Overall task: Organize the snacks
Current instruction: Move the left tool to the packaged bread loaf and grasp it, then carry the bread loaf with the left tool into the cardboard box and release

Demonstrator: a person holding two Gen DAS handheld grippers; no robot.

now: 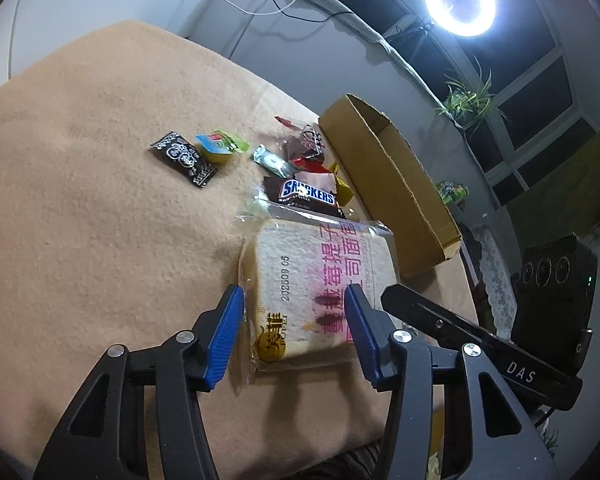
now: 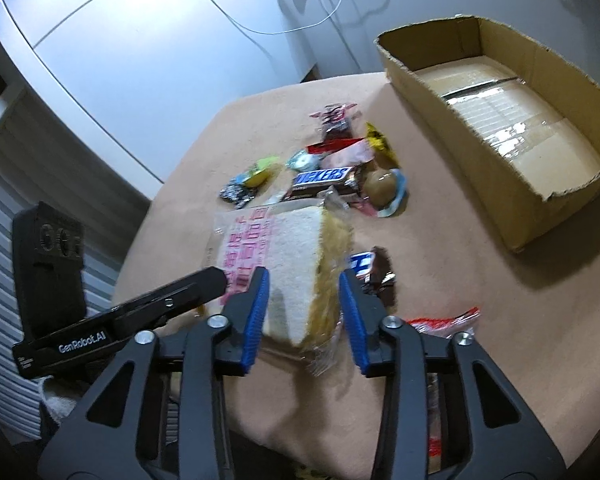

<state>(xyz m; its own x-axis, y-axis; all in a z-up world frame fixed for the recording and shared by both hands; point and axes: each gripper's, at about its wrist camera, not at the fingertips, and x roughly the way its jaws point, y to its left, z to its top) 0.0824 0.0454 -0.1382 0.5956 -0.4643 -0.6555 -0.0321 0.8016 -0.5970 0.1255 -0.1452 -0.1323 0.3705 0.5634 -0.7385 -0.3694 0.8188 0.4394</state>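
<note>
Your left claw [image 1: 294, 328] and right claw [image 2: 304, 312] both stand open, each straddling the wrapped bread slice [image 1: 320, 280] near the tabletop's [image 1: 100, 200] front edge. Snickers bar [image 1: 308, 193] and candies crowd just beyond it. The cardboard box [image 2: 500, 120] sits open to your right, bare cloth to your left.

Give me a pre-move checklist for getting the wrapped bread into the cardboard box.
1. Left hand-held gripper open around the bread: ok.
2. Right hand-held gripper open around the bread's edge: ok.
3. Firm hold on the bread: not ok, neither gripper has closed.
4. Cardboard box open on top, floor bare where visible: ok.
5. Bread free of neighbours: cannot tell; the Snickers bar lies right at its far end.
6. Wrapper sealed: cannot tell.
</note>
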